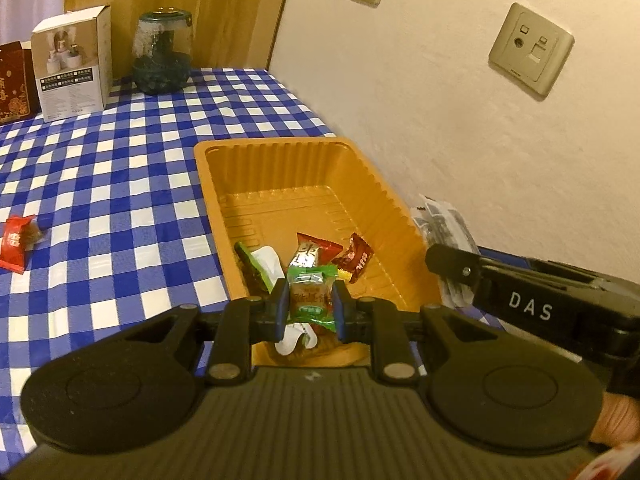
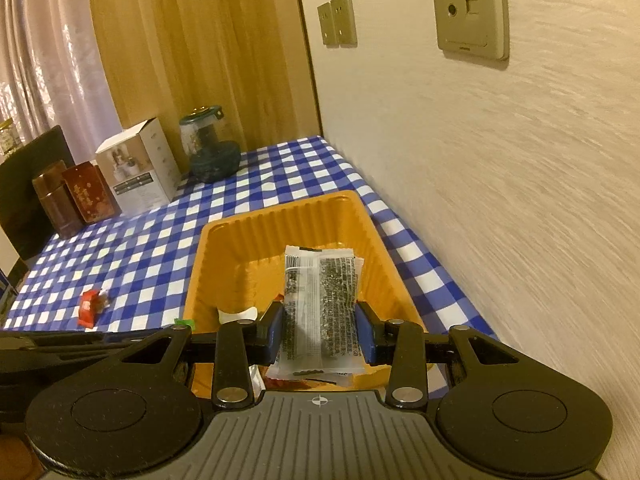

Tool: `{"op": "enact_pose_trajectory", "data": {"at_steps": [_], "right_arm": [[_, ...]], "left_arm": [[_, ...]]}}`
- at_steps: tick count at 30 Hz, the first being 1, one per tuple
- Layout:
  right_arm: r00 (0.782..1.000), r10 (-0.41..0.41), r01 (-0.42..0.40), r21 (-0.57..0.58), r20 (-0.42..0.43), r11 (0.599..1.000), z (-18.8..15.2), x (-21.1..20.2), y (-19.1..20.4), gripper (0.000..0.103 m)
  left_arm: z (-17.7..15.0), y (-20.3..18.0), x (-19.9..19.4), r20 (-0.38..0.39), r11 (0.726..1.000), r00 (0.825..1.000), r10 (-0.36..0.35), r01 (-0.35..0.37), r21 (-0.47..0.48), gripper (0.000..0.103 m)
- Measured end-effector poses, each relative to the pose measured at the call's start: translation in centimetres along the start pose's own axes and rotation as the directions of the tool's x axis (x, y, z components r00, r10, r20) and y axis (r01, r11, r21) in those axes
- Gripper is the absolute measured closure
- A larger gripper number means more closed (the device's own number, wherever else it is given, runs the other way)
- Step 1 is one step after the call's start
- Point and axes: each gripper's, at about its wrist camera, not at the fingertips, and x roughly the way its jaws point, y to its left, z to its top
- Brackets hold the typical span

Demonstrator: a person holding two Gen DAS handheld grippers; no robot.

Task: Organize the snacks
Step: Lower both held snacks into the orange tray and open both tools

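Observation:
An orange plastic tray [image 1: 304, 160] sits on the checked cloth by the wall; it also shows in the right wrist view [image 2: 280, 216]. My left gripper [image 1: 310, 304] is shut on a green-wrapped snack [image 1: 310, 292] above the tray's near end. Inside lie a red packet [image 1: 316, 248], a dark red candy [image 1: 356, 258] and a green-and-white packet [image 1: 260, 264]. My right gripper [image 2: 320, 332] is shut on a clear black-printed packet [image 2: 320, 300] over the tray. A red snack [image 1: 18, 240] lies loose on the cloth at the left; it also shows in the right wrist view [image 2: 92, 306].
At the table's back stand a white box [image 1: 72, 64], a dark glass jar [image 1: 162, 56] and a red box [image 1: 14, 80]. The wall runs close along the tray's right side. The right gripper's body [image 1: 540, 304] shows in the left wrist view.

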Motion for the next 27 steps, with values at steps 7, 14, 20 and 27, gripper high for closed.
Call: {"op": "enact_pose_trajectory", "data": {"at_steps": [7,14,20,27], "right_arm": [[1.000,-0.006,0.006,-0.005,-0.011,1.000,0.3,1.3,-0.2,0.064],[1.000,-0.017,0.017,0.000,-0.009,1.000,0.5,1.8,-0.5,0.064],[1.000,-0.022,0.022,-0.003,-0.016,1.000,0.3,2.0,-0.4,0.064],[1.000,-0.019,0.019,0.008,-0.018,1.000,0.4,2.4,-0.5,0.064]], "left_arm": [[0.5,0.0,1.6,-0.007,1.000,1.000,-0.007,0.007,-0.010,0.083],[0.9,-0.2,2.7,-0.007,1.000,1.000,-0.017,0.017,0.005,0.083],[0.9,0.2,3.1,-0.002,1.000,1.000,-0.005,0.005,0.021,0.070],[-0.1,2.4,1.6,0.008,0.999,0.999,0.037,-0.037,-0.012,0.067]]}}
